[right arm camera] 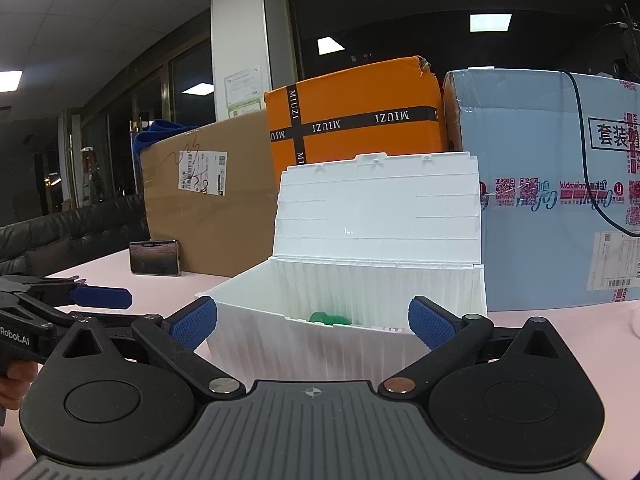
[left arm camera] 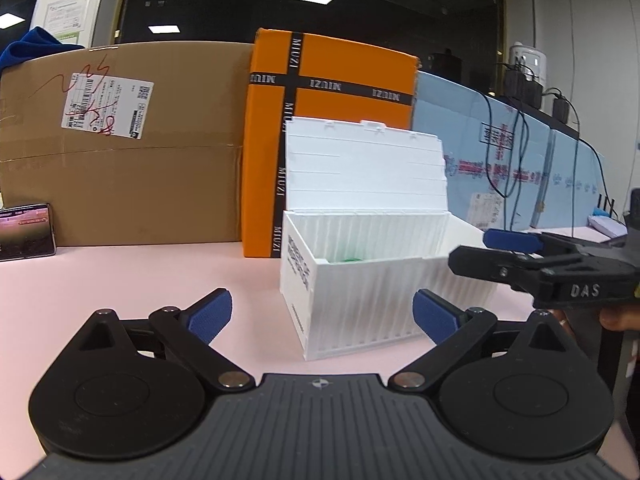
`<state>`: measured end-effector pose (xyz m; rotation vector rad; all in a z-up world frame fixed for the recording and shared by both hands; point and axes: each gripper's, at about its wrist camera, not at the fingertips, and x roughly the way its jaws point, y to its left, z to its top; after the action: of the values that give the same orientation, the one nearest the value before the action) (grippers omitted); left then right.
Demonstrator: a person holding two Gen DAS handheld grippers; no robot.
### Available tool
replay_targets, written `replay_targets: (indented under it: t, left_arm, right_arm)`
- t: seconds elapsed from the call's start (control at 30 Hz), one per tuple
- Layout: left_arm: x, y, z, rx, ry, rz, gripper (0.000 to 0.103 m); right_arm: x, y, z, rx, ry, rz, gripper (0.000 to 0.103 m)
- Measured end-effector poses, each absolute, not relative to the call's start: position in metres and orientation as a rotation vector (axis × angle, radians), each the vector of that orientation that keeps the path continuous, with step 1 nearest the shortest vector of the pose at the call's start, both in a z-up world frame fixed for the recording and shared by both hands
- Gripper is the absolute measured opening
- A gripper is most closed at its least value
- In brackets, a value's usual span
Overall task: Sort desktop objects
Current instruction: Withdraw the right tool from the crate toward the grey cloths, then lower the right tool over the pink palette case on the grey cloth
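A white ribbed storage box (left arm camera: 360, 296) stands on the pink table with its lid raised upright; it also shows in the right wrist view (right arm camera: 312, 344). A green object (right arm camera: 330, 319) lies inside it, just visible in the left wrist view (left arm camera: 352, 259). My left gripper (left arm camera: 322, 316) is open and empty, just in front of the box's left corner. My right gripper (right arm camera: 312, 322) is open and empty, straddling the box's front wall. The right gripper (left arm camera: 516, 256) appears at the right edge of the left wrist view; the left gripper (right arm camera: 92, 304) appears at the left of the right wrist view.
A brown cardboard box (left arm camera: 120, 148), an orange MIUZI box (left arm camera: 332, 120) and a light blue box (right arm camera: 560, 200) stand close behind the white box. A phone (left arm camera: 26, 232) leans at the brown box's foot. Cables (left arm camera: 508, 148) hang over the blue box.
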<state>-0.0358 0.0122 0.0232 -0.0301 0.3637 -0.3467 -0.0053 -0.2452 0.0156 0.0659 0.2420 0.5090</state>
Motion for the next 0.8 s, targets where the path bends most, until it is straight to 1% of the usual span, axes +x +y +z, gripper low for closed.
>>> replay_targets:
  t: [0.07, 0.13, 0.17, 0.23, 0.33, 0.4, 0.67, 0.77, 0.8]
  left_arm:
    - [-0.040, 0.010, 0.021, -0.017, 0.370, -0.369, 0.089]
    - [-0.044, 0.009, 0.018, -0.001, 0.378, -0.386, 0.077]
    - [-0.046, 0.008, 0.017, 0.005, 0.383, -0.393, 0.074]
    - [-0.051, 0.008, 0.012, 0.013, 0.402, -0.417, 0.061]
    - [-0.058, 0.007, 0.005, 0.029, 0.439, -0.462, 0.049]
    - [-0.063, 0.006, 0.002, 0.037, 0.455, -0.490, 0.046]
    - [-0.079, -0.009, -0.006, 0.053, 0.517, -0.612, 0.046]
    - [-0.084, -0.014, -0.008, 0.061, 0.528, -0.642, 0.048]
    - [-0.085, -0.016, -0.008, 0.066, 0.527, -0.652, 0.051]
  right_arm:
    - [-0.007, -0.247, 0.015, 0.067, 0.242, 0.511, 0.103]
    - [-0.010, -0.249, 0.016, 0.067, 0.245, 0.515, 0.103]
    - [-0.011, -0.250, 0.016, 0.068, 0.242, 0.520, 0.103]
    - [-0.015, -0.252, 0.016, 0.070, 0.237, 0.531, 0.103]
    - [-0.023, -0.256, 0.016, 0.074, 0.229, 0.549, 0.103]
    - [-0.026, -0.258, 0.015, 0.071, 0.236, 0.562, 0.103]
    - [-0.042, -0.254, 0.008, 0.003, 0.294, 0.673, 0.103]
    - [-0.053, -0.255, 0.006, -0.007, 0.324, 0.725, 0.103]
    - [-0.056, -0.255, 0.005, -0.013, 0.336, 0.737, 0.103]
